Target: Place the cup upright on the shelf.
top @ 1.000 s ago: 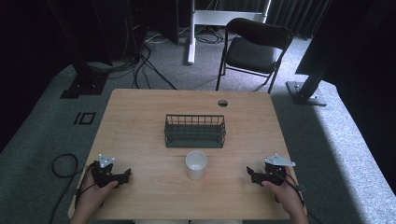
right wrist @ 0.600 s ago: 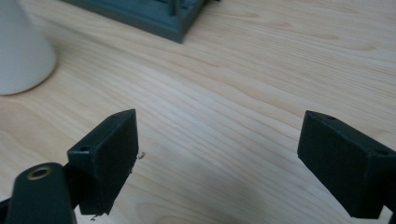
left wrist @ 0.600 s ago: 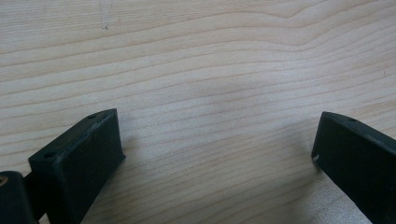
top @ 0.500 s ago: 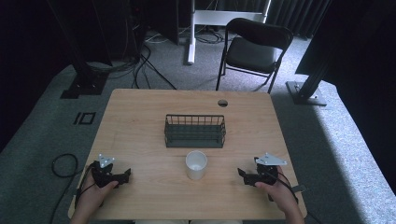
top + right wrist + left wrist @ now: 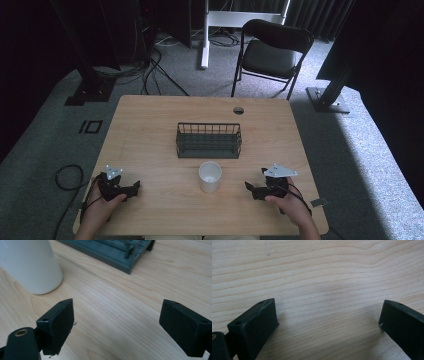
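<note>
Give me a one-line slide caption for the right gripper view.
Open right gripper over the wooden table, white cup and wire basket ahead.

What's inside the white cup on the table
From the high view, the white cup stands upright with its mouth open, and the part of its inside that shows looks white and empty. The near wall hides the bottom, so something small there cannot be ruled out.

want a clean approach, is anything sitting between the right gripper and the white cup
Nothing visible does. The right gripper, jaws open, has only bare table between it and the white cup. The wire basket stands behind the cup, off that path.
</note>
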### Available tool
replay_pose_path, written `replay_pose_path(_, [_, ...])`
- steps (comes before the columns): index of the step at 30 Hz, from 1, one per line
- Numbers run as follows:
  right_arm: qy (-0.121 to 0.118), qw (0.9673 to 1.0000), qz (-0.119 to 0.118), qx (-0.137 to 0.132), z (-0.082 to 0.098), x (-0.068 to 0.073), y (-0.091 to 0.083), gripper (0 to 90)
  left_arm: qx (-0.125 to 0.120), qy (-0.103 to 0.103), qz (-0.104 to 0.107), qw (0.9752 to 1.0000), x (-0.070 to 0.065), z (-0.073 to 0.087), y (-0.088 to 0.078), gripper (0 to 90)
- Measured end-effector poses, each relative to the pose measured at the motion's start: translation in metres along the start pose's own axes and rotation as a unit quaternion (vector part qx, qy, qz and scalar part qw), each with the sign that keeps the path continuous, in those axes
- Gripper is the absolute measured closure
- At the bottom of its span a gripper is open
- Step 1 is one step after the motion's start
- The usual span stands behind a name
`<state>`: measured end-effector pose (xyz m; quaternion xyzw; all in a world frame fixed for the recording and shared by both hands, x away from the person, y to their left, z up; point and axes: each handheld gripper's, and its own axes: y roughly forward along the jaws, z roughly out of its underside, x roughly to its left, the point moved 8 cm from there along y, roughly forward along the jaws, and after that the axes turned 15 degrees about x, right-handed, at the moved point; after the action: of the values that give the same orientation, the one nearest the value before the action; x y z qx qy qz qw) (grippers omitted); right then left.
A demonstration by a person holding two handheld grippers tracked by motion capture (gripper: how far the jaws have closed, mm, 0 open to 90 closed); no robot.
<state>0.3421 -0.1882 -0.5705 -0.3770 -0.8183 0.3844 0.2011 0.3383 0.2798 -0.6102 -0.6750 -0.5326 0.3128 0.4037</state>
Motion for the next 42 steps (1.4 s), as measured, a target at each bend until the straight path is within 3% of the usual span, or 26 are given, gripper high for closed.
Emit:
replay_pose_path(9, [-0.028,0.9994,-0.023,0.001,-0.007,0.019,0.007,12.4,0.0,0.0,0.0,1.0,0.0,0.0,0.0,2.1])
replay_pose_path(21, [-0.044,0.9978,-0.049,-0.003,-0.014,0.038,0.015,12.5,0.0,0.0,0.0,1.0,0.0,0.0,0.0,2.1])
replay_pose_path(32, [-0.073,0.9943,-0.077,-0.01,-0.024,0.06,0.022,12.5,0.0,0.0,0.0,1.0,0.0,0.0,0.0,2.1])
replay_pose_path(42, [-0.082,0.9916,-0.097,-0.02,-0.032,0.074,0.026,12.4,0.0,0.0,0.0,1.0,0.0,0.0,0.0,2.1])
